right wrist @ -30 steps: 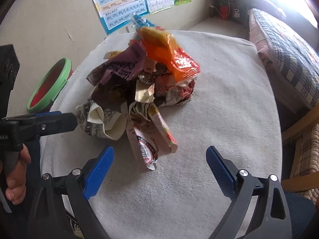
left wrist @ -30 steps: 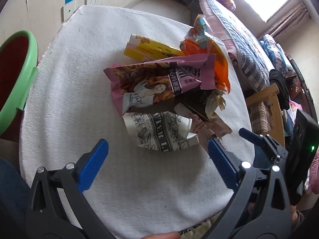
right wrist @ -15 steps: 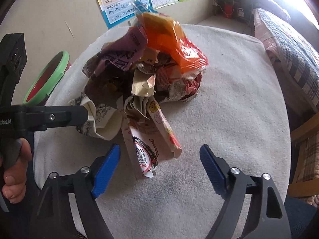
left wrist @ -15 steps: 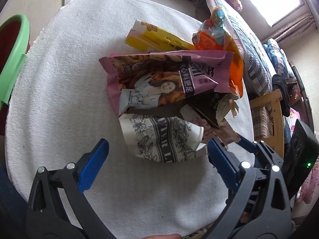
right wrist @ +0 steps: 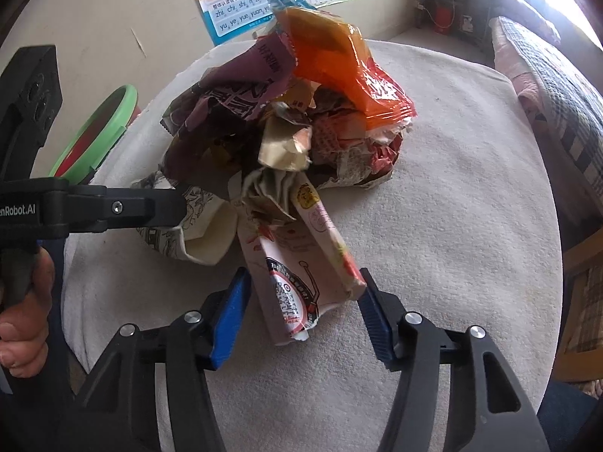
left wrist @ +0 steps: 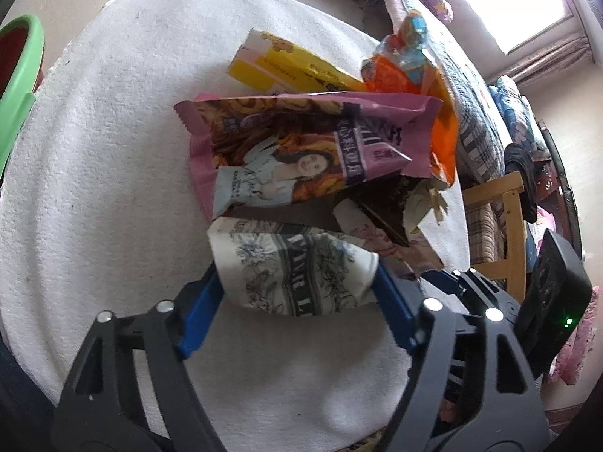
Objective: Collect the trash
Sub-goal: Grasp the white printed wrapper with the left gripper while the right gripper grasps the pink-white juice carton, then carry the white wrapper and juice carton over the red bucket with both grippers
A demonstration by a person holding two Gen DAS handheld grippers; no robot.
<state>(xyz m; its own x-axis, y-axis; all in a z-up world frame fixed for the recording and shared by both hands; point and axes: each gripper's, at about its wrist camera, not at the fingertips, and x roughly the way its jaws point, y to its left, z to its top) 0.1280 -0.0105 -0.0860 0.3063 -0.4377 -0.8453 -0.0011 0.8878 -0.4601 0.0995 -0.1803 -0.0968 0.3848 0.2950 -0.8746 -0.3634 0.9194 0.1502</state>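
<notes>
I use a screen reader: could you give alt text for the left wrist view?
The left tongs close on a crushed black-and-white paper cup at the near edge of a wrapper pile on a white towel-covered table. A green bin sits far left.

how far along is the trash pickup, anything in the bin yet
Nothing looks collected: the whole pile sits on the white table, and the green bin shows no trash in its visible part. In hand: left gripper straddles the crumpled paper cup, right gripper straddles the pink carton. Lifting and binning remain.
</notes>
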